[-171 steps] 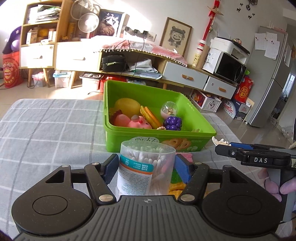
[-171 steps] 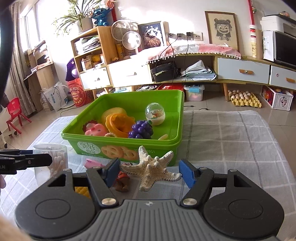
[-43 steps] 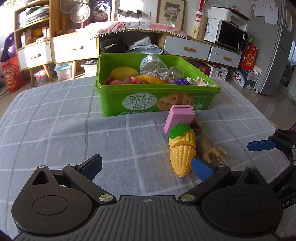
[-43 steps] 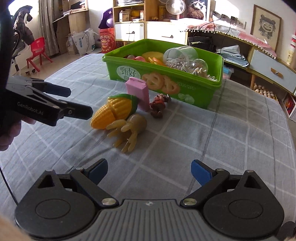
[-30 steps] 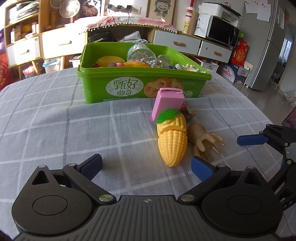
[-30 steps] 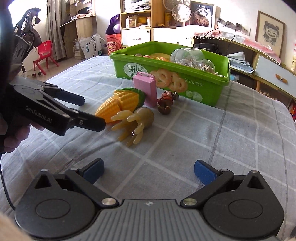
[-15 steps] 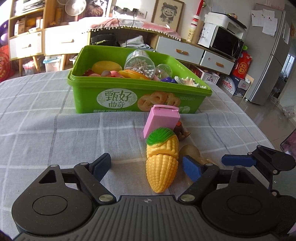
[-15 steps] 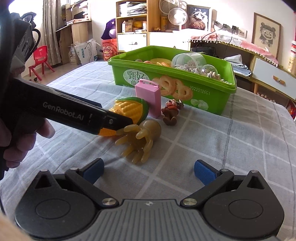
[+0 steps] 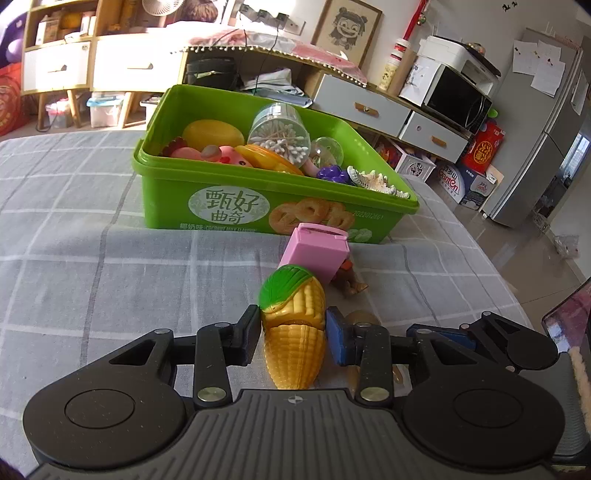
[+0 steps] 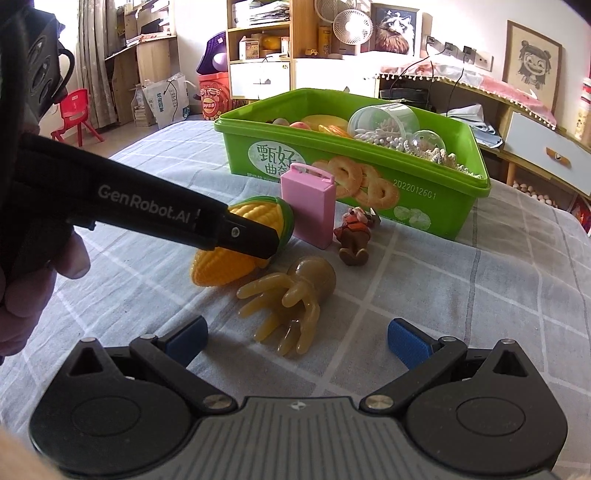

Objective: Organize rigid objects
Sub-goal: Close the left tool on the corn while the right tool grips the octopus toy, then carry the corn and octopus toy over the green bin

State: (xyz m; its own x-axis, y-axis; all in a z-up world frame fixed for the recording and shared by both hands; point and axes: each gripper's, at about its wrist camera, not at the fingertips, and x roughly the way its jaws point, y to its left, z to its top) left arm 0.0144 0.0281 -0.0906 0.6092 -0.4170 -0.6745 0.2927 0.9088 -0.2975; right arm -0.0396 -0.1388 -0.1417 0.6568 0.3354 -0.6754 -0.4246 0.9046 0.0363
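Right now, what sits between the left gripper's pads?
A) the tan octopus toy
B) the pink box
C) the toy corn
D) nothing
C: the left gripper has just closed and its pads press both sides of the toy corn.

A lived-in home, likely a living room: wooden shelves stacked with papers and boxes, a small fan, framed cartoon pictures on the wall, a low cabinet with drawers, a microwave, a fridge with notes stuck on, a child's red chair, and a table under a grey checked cloth
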